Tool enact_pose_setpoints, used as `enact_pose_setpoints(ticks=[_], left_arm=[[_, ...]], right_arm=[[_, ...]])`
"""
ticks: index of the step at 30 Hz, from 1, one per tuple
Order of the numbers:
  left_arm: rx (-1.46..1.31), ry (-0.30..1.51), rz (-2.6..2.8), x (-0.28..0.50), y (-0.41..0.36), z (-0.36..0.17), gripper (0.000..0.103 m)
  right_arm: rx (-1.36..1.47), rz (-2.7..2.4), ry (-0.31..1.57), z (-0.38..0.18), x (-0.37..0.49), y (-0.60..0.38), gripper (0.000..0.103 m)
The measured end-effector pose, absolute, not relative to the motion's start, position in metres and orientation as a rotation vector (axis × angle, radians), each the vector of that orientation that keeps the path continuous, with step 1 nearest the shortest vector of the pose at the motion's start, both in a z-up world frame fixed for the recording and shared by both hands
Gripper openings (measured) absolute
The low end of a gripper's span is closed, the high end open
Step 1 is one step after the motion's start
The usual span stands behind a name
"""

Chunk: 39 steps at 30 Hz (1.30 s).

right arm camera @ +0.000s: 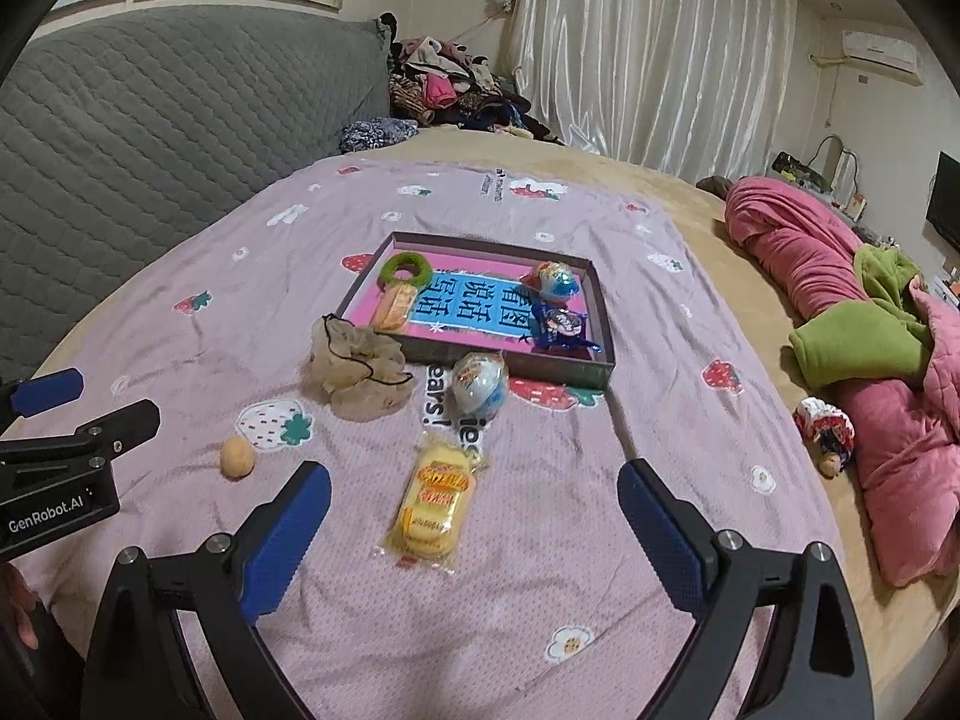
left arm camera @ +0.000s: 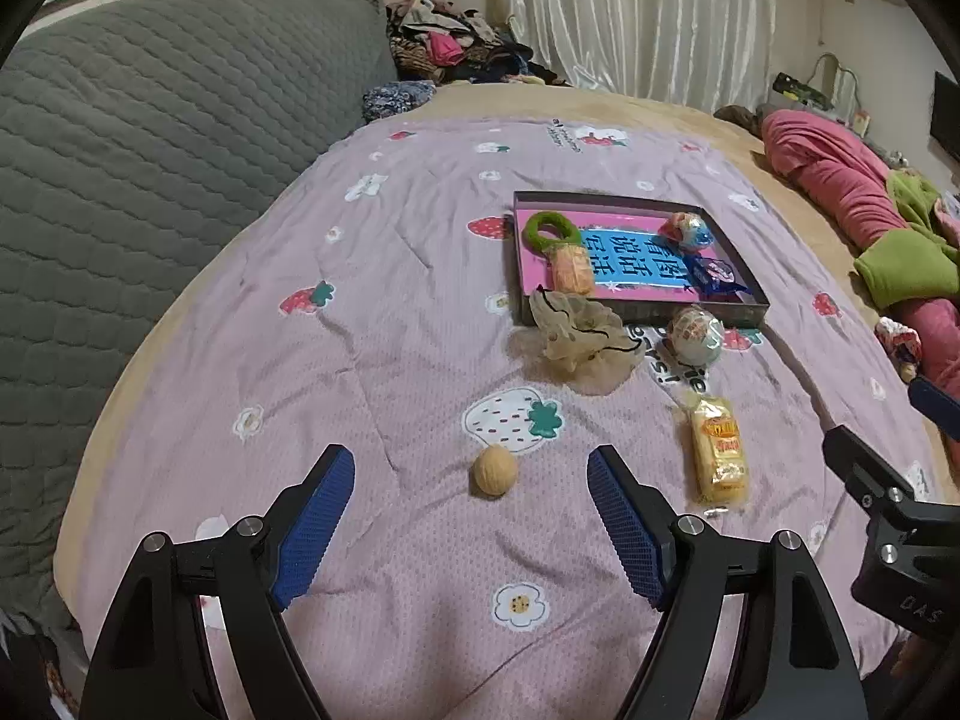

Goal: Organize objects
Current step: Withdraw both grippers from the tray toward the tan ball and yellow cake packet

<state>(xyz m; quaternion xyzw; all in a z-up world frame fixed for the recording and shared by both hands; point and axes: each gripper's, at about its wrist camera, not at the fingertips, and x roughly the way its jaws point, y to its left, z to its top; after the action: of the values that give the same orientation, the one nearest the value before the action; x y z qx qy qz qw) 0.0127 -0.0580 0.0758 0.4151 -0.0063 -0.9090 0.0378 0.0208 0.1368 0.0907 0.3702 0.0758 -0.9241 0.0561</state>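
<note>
A dark shallow box (left arm camera: 731,314) (right arm camera: 564,375) with a pink and blue lining lies on the bedspread and holds a green ring toy (left arm camera: 551,233) (right arm camera: 408,269), an orange snack pack (left arm camera: 572,269), a foil egg (left arm camera: 689,230) (right arm camera: 555,280) and a blue wrapper (left arm camera: 717,276). In front of it lie a beige mesh pouch (left arm camera: 579,339) (right arm camera: 357,372), another foil egg (left arm camera: 696,329) (right arm camera: 480,385), a yellow snack pack (left arm camera: 719,451) (right arm camera: 433,503) and a walnut (left arm camera: 493,471) (right arm camera: 237,457). My left gripper (left arm camera: 471,461) is open with the walnut between its fingertips, untouched. My right gripper (right arm camera: 474,483) is open over the yellow pack.
The pink strawberry-print bedspread (left arm camera: 372,312) covers a bed with a grey quilted headboard (left arm camera: 138,138) at the left. A pink and green blanket (right arm camera: 870,348) and a small doll (right arm camera: 825,435) lie at the right. Clothes (right arm camera: 456,90) are piled at the back by white curtains.
</note>
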Motion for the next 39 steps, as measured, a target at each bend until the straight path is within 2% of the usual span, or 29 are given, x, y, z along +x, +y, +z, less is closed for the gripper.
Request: enact_pose_setpoints(ticks=[39], left_arm=[[1.466,0.008,-2.748,0.002,-0.064,0.000,0.081]], right_arm=[[1.278,-2.738,0.244,0.029,0.012,0.122,0.098]])
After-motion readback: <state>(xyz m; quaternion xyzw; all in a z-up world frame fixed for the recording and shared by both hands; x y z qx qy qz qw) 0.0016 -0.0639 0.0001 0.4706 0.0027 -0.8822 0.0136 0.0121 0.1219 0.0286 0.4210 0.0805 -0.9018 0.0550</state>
